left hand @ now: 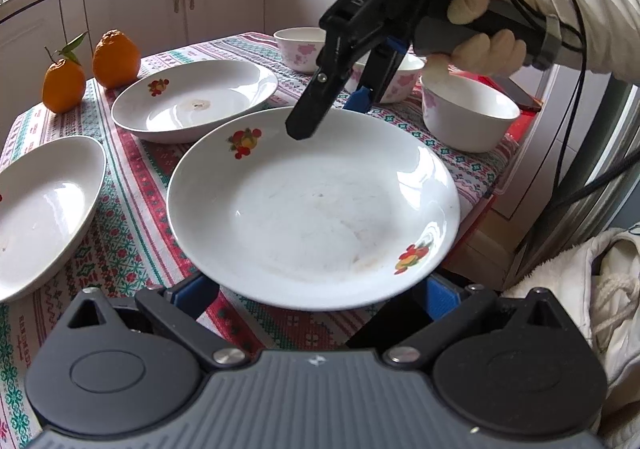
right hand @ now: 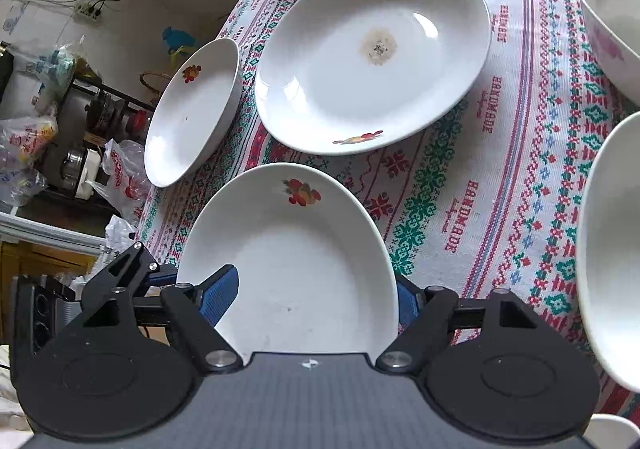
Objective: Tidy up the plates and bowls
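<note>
A white deep plate with fruit decals lies between both grippers on the patterned tablecloth. My right gripper is shut on its far rim. One blue pad rests inside the plate and the other pad sits under the rim. My left gripper stands wide open at the near rim, its fingertips hidden beneath the plate. One of its fingers shows at the plate's edge in the right wrist view.
A stained plate and a third plate lie close by. Three flowered bowls stand behind. Two oranges sit at the corner. The table edge is close.
</note>
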The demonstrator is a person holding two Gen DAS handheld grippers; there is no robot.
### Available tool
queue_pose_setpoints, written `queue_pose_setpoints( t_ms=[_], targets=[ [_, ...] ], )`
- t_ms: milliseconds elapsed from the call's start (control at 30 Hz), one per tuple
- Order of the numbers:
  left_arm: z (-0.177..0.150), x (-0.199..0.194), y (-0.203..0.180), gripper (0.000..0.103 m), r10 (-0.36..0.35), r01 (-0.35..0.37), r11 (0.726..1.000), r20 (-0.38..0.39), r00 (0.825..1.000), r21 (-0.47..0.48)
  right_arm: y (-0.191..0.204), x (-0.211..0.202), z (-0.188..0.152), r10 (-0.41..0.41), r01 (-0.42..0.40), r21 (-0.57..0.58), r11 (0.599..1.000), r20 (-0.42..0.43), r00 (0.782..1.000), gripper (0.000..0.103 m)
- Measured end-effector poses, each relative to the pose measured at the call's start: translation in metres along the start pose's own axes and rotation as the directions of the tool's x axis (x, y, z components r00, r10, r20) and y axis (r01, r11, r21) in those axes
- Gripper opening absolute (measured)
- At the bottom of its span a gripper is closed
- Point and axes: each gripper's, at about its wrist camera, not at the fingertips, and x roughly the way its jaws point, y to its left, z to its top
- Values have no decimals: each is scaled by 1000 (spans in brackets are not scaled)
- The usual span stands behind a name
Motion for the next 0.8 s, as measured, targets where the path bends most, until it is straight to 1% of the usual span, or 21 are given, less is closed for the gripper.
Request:
queue_pose_setpoints(
  t_ms=[167,533,800],
  targets=[
    [1,0,1,102,-6,6,1000,-4,1000,2,7,2,1,-21,21,-26,999,-17,1000,83],
    [2,1,3,102,-14,14,1000,-14,1000,21,13,3,-4,-43,42,-55,998,-8,999,85],
    [2,-8,6,101,-14,14,1000,-7,1000,22,21,1,-3,-37,37,-69,997,2,999,85]
  ],
)
